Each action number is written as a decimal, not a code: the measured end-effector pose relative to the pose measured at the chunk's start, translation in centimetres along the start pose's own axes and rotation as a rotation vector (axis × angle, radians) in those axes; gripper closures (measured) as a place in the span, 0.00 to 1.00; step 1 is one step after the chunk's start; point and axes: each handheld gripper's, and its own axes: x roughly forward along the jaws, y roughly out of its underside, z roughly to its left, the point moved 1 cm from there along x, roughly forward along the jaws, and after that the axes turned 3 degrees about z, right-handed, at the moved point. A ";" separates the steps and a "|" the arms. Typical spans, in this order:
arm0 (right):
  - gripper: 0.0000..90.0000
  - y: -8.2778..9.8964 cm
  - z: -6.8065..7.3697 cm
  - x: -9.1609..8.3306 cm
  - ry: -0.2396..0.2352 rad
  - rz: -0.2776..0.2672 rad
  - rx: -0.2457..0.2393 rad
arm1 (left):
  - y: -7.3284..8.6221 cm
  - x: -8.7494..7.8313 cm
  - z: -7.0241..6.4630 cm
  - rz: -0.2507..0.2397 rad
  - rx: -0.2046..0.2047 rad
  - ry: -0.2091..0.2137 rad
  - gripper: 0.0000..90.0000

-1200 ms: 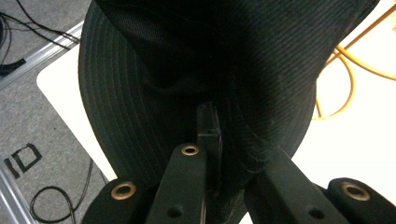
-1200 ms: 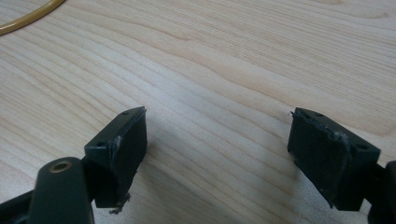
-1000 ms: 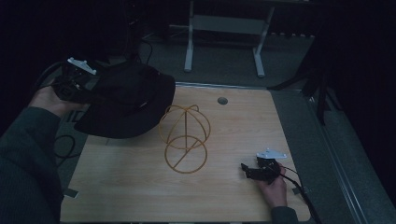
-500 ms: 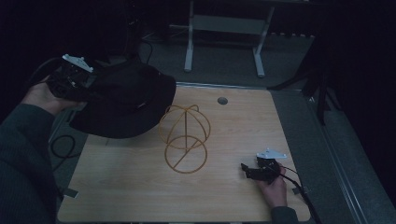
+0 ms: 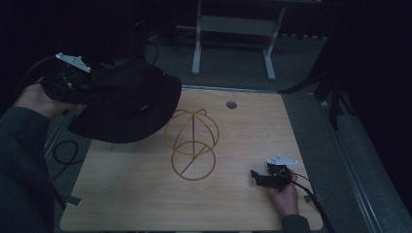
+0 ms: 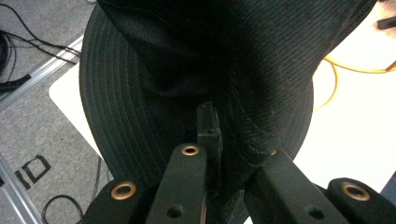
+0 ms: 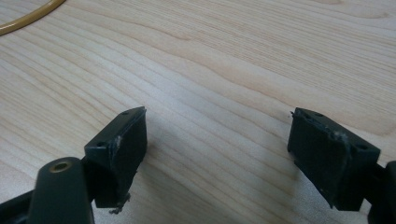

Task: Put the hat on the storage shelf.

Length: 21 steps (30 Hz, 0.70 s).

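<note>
Hat (image 5: pixel 128 104) is hanging in the upper left of the high view, over the left edge of the tabletop (image 5: pixel 145 194). Left tongs (image 5: pixel 90 92) are pinching its brim tight. Beside it, a yellow wire stand (image 5: pixel 192 143) is sitting mid-tabletop. Right tongs (image 5: pixel 255 175) are resting at the lower right, spread wide with nothing between them.

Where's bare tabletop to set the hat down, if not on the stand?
Bare wood runs along the near edge of the table, left of the right gripper, and behind the wire hat stand near the grommet. The black hat crowds the far-left corner.
</note>
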 end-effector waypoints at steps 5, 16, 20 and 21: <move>0.22 0.0 0.0 0.0 0.000 0.001 0.002 | 0.1 -0.5 0.0 -0.015 -0.001 0.004 0.98; 0.22 0.0 0.0 0.0 0.000 0.000 0.000 | -0.7 -1.7 -0.3 -0.036 0.014 0.013 0.98; 0.22 0.0 0.0 0.0 -0.001 0.000 -0.001 | -1.1 -1.9 -0.4 -0.057 0.012 0.023 0.98; 0.22 0.0 0.0 0.0 0.000 0.000 -0.001 | -1.2 -1.9 -0.4 -0.064 0.014 0.031 0.98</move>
